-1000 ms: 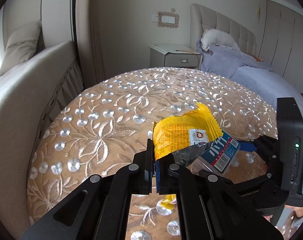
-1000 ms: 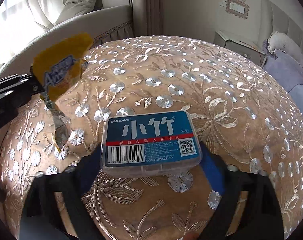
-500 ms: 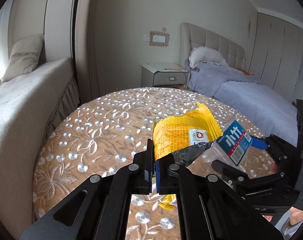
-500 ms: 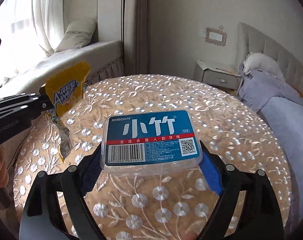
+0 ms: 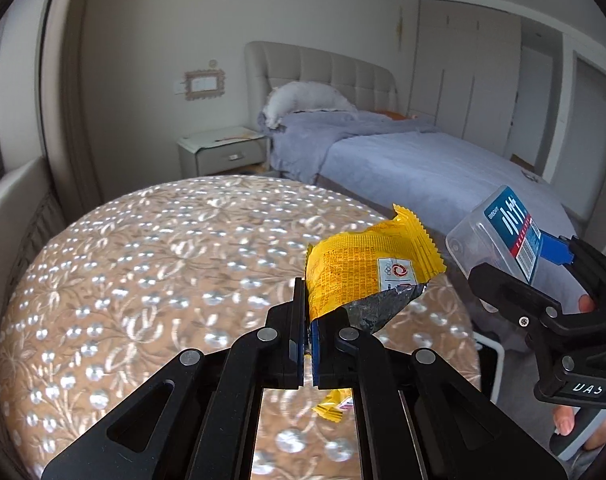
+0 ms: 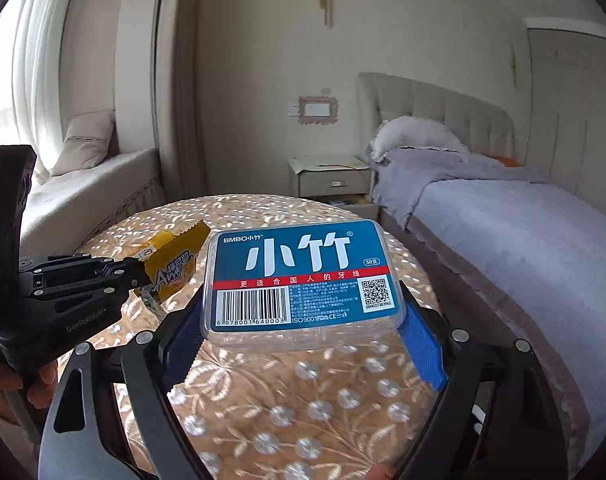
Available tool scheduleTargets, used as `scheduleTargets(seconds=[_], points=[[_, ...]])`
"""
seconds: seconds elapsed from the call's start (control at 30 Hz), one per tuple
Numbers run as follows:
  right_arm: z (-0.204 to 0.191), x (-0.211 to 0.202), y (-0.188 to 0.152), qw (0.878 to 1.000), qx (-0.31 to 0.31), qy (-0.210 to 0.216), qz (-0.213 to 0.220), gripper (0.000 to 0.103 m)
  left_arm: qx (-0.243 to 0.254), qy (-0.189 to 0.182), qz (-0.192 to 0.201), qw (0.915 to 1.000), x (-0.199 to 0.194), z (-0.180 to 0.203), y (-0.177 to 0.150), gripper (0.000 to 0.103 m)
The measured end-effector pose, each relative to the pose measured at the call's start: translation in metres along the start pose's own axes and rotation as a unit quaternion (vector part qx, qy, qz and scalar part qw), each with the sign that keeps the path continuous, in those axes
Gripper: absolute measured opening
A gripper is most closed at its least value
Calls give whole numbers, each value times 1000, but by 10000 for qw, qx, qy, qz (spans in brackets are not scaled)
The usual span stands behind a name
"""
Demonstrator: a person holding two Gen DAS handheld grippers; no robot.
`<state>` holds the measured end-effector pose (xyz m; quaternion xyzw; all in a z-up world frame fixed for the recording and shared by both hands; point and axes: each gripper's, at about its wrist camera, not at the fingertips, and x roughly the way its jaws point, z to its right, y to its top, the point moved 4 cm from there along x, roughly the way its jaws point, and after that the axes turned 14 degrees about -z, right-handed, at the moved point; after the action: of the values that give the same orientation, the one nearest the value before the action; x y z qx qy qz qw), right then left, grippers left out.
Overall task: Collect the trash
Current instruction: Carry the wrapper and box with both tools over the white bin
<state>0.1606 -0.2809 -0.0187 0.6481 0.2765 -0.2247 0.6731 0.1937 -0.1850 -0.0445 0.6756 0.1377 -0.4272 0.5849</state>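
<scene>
Bedroom setting: round table (image 5: 151, 264) with a gold floral embroidered cloth fills the lower half of both views, both grippers held above it. Left wrist view, going left to right: cushioned bench (image 5: 7, 200) at 9 o'clock, framed wall switch (image 5: 201, 85) at 11 o'clock, nightstand (image 5: 223, 154) just under it, bed (image 5: 415, 160) with lilac bedding from 12 to 3 o'clock. Left gripper (image 5: 307, 322) at 6 o'clock, jaws pinched tight on a yellow snack wrapper (image 5: 363, 268); the wrapper sticks up toward 1 o'clock, torn silver foil lining showing on its right, a yellow scrap hanging below the jaws. Right gripper (image 5: 543, 280) enters at 3 o'clock, clamped across a clear plastic floss box (image 5: 499, 236) with a blue label, tilted; fingertips of a hand (image 5: 567, 424) show at 4 o'clock. Right wrist view, left to right: curtained window (image 6: 11, 64) at 10 o'clock, pillow (image 6: 87, 144) on the bench (image 6: 95, 188) below it, left gripper (image 6: 137, 276) at 9 o'clock with the wrapper (image 6: 175, 260) in its tips, off the cloth. Centre: floss box (image 6: 303, 280) held level, label up, spanning the right gripper (image 6: 303, 328) with jaws spread wide and blue pads (image 6: 419, 340) pressing both short ends. Nightstand (image 6: 331, 178) at 12 o'clock, bed (image 6: 523, 240) at 2 to 3 o'clock. Neither item touches the table.
</scene>
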Motion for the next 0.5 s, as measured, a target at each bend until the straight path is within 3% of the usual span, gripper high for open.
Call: scheduleTargets(seconds=[0.27, 0.5], points=[[82, -24, -55, 9951, 654, -733, -116, 87, 803, -624, -328, 9943, 41, 113, -3, 2], [141, -29, -98, 9859, 1270, -1055, -257, 87, 1317, -1071, -632, 9835, 78, 190, -14, 2]])
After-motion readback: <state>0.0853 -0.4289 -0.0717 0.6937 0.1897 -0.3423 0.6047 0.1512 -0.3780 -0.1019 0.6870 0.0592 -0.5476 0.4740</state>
